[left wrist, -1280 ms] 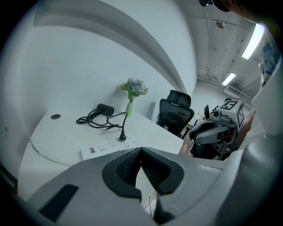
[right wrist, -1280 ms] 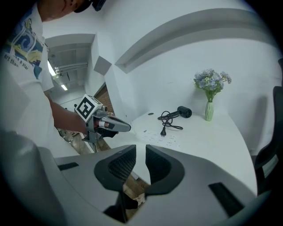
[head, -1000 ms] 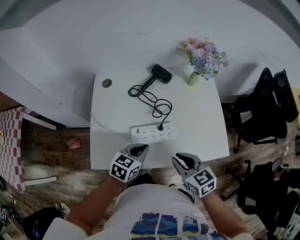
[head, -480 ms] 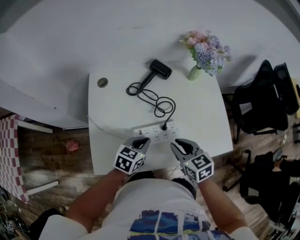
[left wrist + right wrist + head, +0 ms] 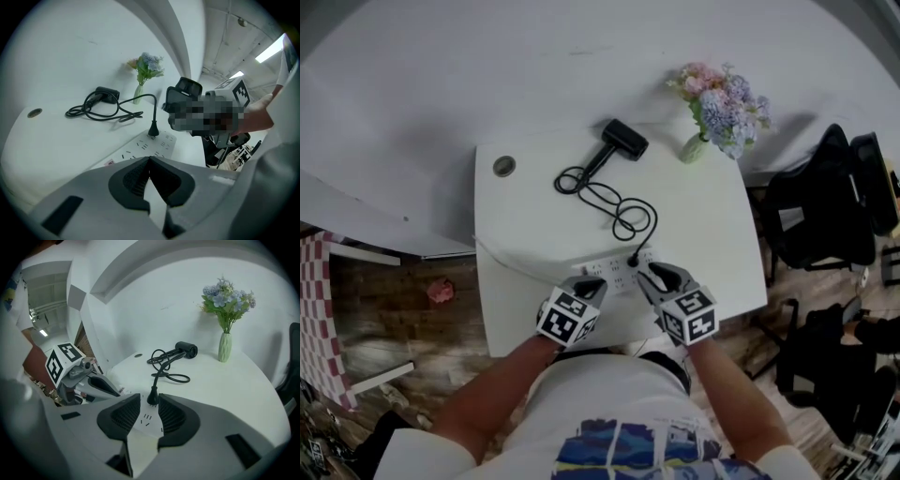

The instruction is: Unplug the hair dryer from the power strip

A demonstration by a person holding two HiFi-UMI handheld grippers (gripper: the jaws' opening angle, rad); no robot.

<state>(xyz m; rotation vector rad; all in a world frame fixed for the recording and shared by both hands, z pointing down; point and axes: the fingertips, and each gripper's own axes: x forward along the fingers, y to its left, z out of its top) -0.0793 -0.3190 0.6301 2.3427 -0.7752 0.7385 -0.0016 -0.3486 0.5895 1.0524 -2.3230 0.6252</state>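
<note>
A black hair dryer (image 5: 624, 139) lies at the back of the white table (image 5: 703, 225), its cord (image 5: 614, 202) coiled toward me. Its plug (image 5: 632, 260) stands upright in the white power strip (image 5: 609, 272) near the front edge. My right gripper (image 5: 649, 274) is open and its jaws have just been opening. In the right gripper view the plug (image 5: 153, 394) stands between the fingertips of the right gripper (image 5: 149, 401), and the pads are not pressing it. My left gripper (image 5: 586, 283) is shut and empty over the strip's left part. In the left gripper view its tips (image 5: 150, 160) meet above the power strip (image 5: 145, 145).
A vase of flowers (image 5: 722, 98) stands at the back right corner. A round cable hole (image 5: 503, 167) sits at the back left. Dark chairs (image 5: 825, 206) stand right of the table, and wooden floor lies to the left.
Both grippers have moved forward and down from the table's front edge to the power strip. The right gripper's jaws opened wider and now flank the plug.
</note>
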